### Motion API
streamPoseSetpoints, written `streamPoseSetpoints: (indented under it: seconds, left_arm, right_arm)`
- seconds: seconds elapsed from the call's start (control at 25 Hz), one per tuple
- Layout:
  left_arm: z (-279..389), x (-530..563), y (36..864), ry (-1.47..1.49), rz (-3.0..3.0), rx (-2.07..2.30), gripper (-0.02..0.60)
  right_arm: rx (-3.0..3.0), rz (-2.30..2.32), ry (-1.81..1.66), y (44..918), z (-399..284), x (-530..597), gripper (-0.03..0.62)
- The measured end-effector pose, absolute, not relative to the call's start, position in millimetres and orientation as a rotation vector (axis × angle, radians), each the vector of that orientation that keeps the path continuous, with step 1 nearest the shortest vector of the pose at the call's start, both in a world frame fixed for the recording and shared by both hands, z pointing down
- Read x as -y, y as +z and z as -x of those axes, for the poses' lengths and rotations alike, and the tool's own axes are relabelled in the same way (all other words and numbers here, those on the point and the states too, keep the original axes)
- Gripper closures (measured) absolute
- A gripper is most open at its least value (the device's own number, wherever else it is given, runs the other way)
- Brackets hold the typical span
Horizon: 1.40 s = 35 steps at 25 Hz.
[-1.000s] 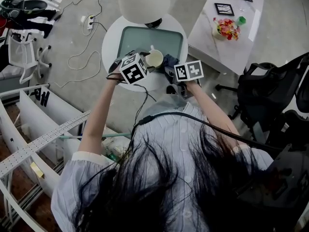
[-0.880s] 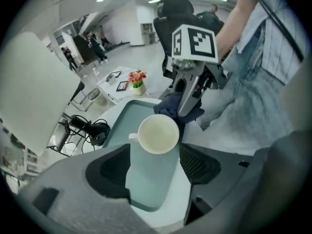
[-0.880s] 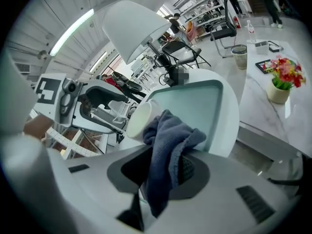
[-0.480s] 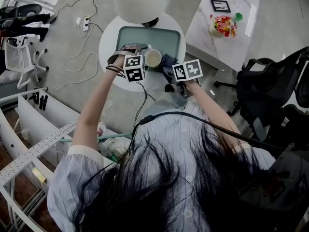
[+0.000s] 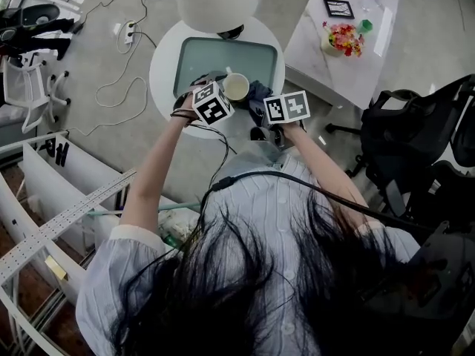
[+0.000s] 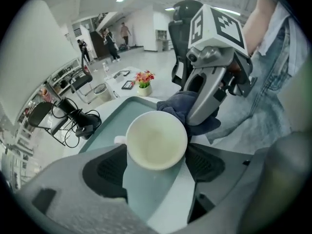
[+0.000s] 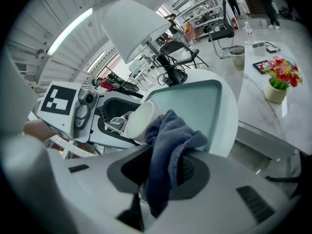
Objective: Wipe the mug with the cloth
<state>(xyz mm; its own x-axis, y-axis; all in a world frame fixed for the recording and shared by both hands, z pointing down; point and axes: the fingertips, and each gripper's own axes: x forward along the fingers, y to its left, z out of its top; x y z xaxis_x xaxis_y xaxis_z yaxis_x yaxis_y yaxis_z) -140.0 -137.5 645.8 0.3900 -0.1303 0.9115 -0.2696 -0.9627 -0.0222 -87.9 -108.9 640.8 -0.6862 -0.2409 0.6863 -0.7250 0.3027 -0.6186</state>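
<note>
In the head view, a round white counter (image 5: 165,73) is seen at upper centre, with a pale green tray (image 5: 215,54) on it and a white lamp shade (image 5: 215,2) above. A cream mug (image 5: 236,87) is found at the tray's near edge, mouth up. A dark blue cloth (image 5: 260,93) is bunched just to its right. The left gripper (image 5: 223,90) and the right gripper (image 5: 266,102) are held close on either side.

In the left gripper view, the mug (image 6: 157,140) fills the centre of the frame, between the fingers (image 6: 105,168), which are spread wide. Its rim lines up with both pads, though whether they touch its wall cannot be settled from this angle. The cloth (image 6: 187,112) touches the mug's upper right edge, under the right gripper's body.

In the right gripper view, the fingers (image 7: 195,172) are closed on the cloth (image 7: 168,150), which hangs down between them. Its upper fold is pressed against the mug (image 7: 142,121), left of centre. Potted flowers (image 7: 282,74) are seen at the right edge.
</note>
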Motion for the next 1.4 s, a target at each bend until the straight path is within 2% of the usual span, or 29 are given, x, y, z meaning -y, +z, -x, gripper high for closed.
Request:
streamPoseSetpoints:
  seconds: [0.32, 0.56, 0.68, 0.84, 1.08, 1.4]
  left_arm:
    - [125, 141, 641, 1.341, -2.310, 0.755, 0.193]
    - [125, 157, 624, 0.909, -1.964, 1.064, 0.202]
    - [124, 158, 620, 0.846, -1.940, 1.084, 0.202]
    - [121, 152, 617, 1.060, -2.124, 0.978, 0.201]
    - [152, 144, 613, 1.679, -2.468, 0.602, 0.201]
    - [160, 143, 632, 2.071, -2.546, 0.029, 0.199]
  right_arm:
    - [2.101, -0.901, 1.389, 638, 79, 115, 0.500]
    - [2.105, -0.877, 1.388, 638, 74, 116, 0.500]
    - [2.110, -0.840, 1.368, 639, 73, 116, 0.500]
    - [2.113, -0.796, 1.364, 638, 69, 116, 0.500]
    - [2.126, -0.739, 1.373, 634, 75, 108, 0.500]
    - [2.118, -0.715, 1.414, 636, 76, 99, 0.500]
